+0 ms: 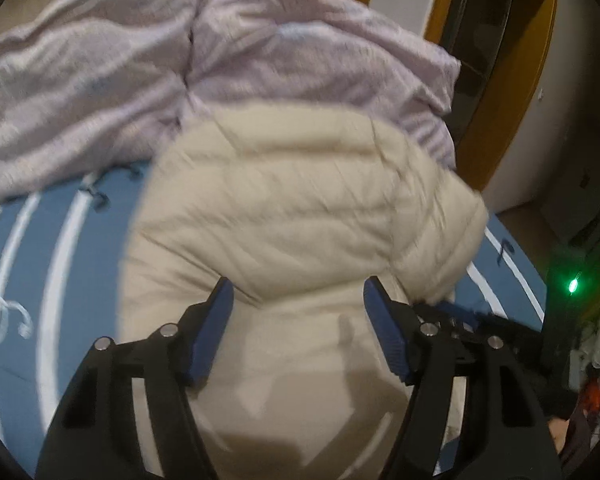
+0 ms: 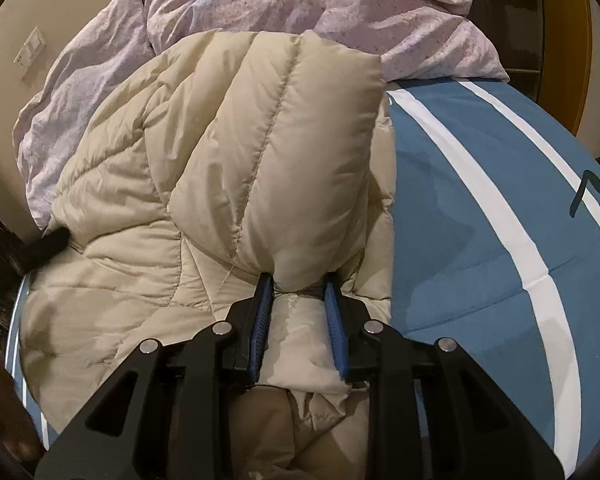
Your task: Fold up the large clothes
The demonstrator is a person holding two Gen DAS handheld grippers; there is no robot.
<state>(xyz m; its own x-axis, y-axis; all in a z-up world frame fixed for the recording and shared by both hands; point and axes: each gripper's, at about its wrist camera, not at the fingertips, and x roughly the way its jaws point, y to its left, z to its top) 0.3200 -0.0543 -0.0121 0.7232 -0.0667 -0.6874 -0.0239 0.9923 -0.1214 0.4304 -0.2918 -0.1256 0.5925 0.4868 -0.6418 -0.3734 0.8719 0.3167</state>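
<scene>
A cream quilted puffer jacket [image 1: 284, 216] lies bunched on a blue bed sheet with white stripes [image 1: 24, 248]. My left gripper [image 1: 298, 290] is open, its blue pads wide apart just above the jacket, holding nothing. In the right wrist view the jacket [image 2: 148, 184] fills the left and middle. My right gripper [image 2: 300, 284] is shut on a thick fold of the jacket, a quilted flap [image 2: 300, 152] that stands up between the blue pads. The other gripper's black tip [image 1: 472, 320] shows under the jacket's right edge.
A crumpled pale lilac duvet [image 1: 172, 56] lies at the far side of the bed, also in the right wrist view [image 2: 320, 4]. The blue sheet [image 2: 480, 208] extends right. A wooden door frame [image 1: 496, 80] and clutter with a green light [image 1: 572, 286] stand at right.
</scene>
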